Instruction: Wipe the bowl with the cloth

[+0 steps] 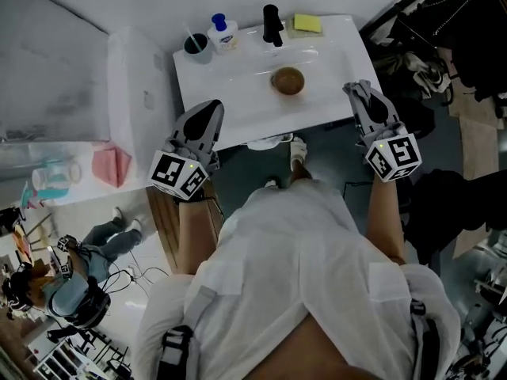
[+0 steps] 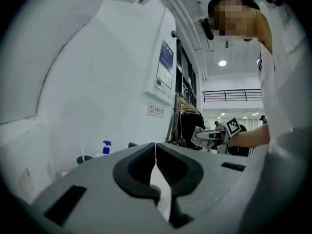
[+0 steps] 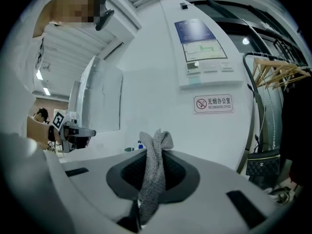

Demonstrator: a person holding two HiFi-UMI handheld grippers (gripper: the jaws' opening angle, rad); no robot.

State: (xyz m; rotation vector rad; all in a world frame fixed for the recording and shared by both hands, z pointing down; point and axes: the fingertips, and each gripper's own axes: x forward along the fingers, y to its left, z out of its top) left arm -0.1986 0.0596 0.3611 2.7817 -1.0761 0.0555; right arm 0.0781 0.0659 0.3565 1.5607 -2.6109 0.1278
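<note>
A small brown bowl stands on the white counter, between the two grippers and a little beyond them. My left gripper hovers at the counter's near left edge, its jaws shut together with nothing in them; a sliver of the bowl shows under them. My right gripper is at the counter's near right corner, shut on a grey knitted cloth that sticks up past the jaw tips and hangs down between them.
At the back of the counter stand a black bottle, a yellow sponge, a white bottle with a blue cap and a dark cup. A white cabinet adjoins the counter's left side. Clothes racks stand to the right.
</note>
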